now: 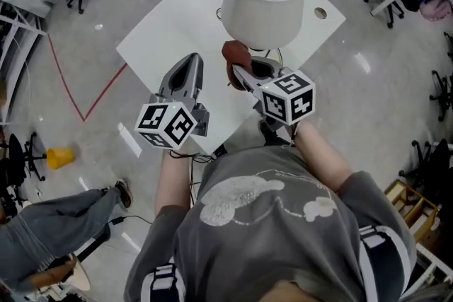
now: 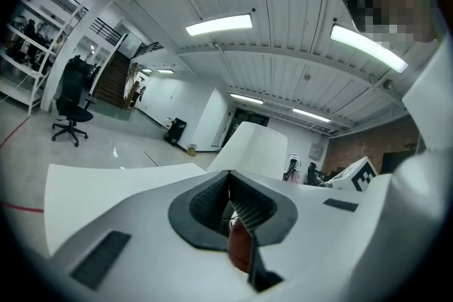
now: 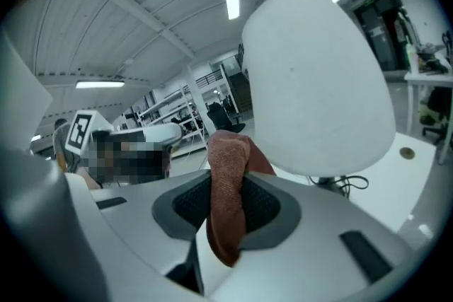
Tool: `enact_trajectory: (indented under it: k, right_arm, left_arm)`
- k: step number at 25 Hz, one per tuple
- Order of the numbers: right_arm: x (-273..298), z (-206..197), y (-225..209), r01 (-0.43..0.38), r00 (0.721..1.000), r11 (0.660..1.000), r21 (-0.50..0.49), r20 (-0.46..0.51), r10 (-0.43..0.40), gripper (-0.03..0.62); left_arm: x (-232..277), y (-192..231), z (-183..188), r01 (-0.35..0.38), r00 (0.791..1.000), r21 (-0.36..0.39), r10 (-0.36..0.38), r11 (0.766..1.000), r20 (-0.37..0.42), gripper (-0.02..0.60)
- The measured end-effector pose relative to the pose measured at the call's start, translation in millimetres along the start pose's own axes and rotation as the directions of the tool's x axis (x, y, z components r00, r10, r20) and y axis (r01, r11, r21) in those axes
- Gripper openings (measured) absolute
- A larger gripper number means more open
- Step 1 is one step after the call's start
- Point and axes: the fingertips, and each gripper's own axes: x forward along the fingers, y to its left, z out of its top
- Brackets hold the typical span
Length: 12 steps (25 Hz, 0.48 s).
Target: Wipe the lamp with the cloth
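- Right gripper point(image 1: 249, 71) is clamped on the rust cloth point(image 3: 228, 173), just beside the lamp point(image 1: 265, 3) shade.
- Left gripper point(image 1: 185, 74) has its jaws together with nothing between them.
- The lamp stands on a white table point(image 1: 170, 32).

The person wears a grey short-sleeved T-shirt point(image 1: 283, 237) with a white print point(image 1: 241, 198) on its front. Dark straps with white bands point(image 1: 374, 250) sit to either side of that print. Beyond the print, the left gripper point(image 1: 190, 60) and right gripper point(image 1: 238, 70) are pale grey with dark ribbed pads, and each carries a black-and-white marker cube point(image 1: 167, 125).
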Motion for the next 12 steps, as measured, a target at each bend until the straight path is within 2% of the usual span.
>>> enact_trajectory:
  k: [2, 5, 12]
  right_arm:
    - [-2.2, 19.2, 14.9, 0.005, 0.998, 0.999, 0.032, 0.059, -0.006, 0.097]
    - [-7.4, 58.9, 26.0, 0.068, 0.983, 0.998, 0.009, 0.169, -0.068, 0.097]
    - [-26.3, 139.3, 19.0, 0.248, 0.899, 0.969, 0.008, 0.370, -0.233, 0.097]
  left_arm:
    - [-3.4, 6.6, 9.0, 0.039, 0.999, 0.013, -0.039, 0.999, -0.003, 0.008]
    - [-5.4, 14.9, 24.9, 0.101, 0.995, 0.037, -0.101, 0.994, -0.004, 0.008]
    - [-8.1, 11.9, 55.8, 0.237, 0.971, 0.075, -0.238, 0.969, -0.005, 0.008]
